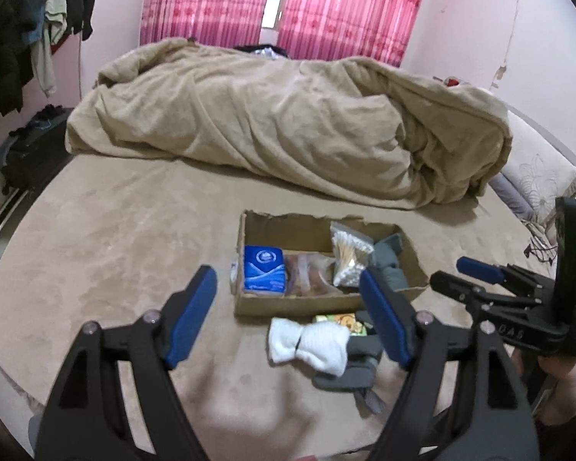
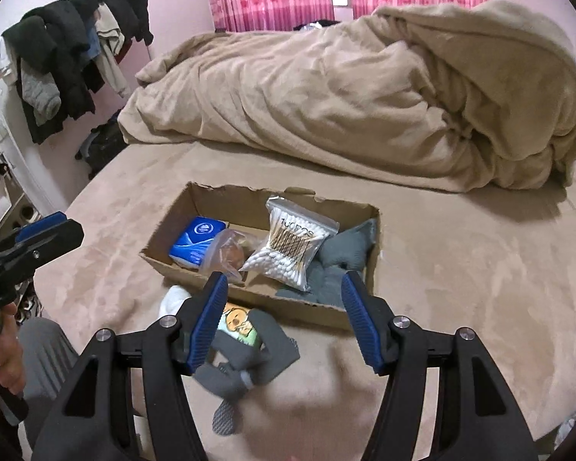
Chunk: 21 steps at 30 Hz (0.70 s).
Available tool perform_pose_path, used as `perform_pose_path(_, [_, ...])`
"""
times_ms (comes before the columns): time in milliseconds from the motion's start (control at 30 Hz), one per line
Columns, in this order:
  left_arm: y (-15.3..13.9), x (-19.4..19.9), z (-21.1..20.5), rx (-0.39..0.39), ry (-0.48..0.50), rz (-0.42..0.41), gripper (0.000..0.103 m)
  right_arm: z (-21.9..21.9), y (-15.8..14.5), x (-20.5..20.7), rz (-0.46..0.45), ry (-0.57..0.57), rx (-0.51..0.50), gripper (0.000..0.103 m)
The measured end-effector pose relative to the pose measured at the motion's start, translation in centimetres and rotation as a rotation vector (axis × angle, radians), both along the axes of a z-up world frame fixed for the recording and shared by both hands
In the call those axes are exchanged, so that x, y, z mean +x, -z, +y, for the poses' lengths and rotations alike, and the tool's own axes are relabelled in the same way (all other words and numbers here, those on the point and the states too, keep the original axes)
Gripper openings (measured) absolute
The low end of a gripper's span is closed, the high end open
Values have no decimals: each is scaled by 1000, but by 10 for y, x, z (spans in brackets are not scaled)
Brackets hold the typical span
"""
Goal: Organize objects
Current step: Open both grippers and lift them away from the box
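Observation:
An open cardboard box sits on the bed. In it lie a blue tissue pack, a clear bag of snacks, a bag of cotton swabs and grey socks. In front of the box lie white socks, a small yellow-green packet and dark grey socks. My left gripper is open and empty above these. My right gripper is open and empty near the box front.
A rumpled beige blanket fills the far half of the bed. Clothes hang on a rack at the left. A dark bag lies on the floor beside the bed. Pink curtains hang behind.

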<state>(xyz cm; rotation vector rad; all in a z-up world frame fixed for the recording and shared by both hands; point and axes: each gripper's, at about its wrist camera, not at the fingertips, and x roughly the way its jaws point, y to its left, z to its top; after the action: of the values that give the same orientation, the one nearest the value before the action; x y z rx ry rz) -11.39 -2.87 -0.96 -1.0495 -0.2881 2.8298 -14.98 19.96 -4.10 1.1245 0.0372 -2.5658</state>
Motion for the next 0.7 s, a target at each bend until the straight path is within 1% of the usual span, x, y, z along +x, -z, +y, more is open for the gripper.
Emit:
perform_pose_path(133, [-6,21,-5,8,-12,14,78,5,-17,22,32,-3,-16,65])
perform_pose_path(300, [2,42,-8,41,-33,-32,78,12,-26,56,49,0,-12,65])
perform_pose_path(400, [6,55,-7,51,-24,-25,78,17,-29,76,57,-10,-14,66])
perform_pose_path(467, [15,58,-6,41,-29,-44,78,19,-28,87,75,-21,-8,71])
perform_pose_path(533, [27,61,-5,35,-21,-80,78,22,-27,93,87,-24,6,73])
perform_pose_path(600, [35,68,-3,22,-17,-96,78,25,-24,96,84,-22,20,73])
perform_pose_path(700, [45,78,0,15,-14,-108,78,29,-20,99,71,-15,9,73])
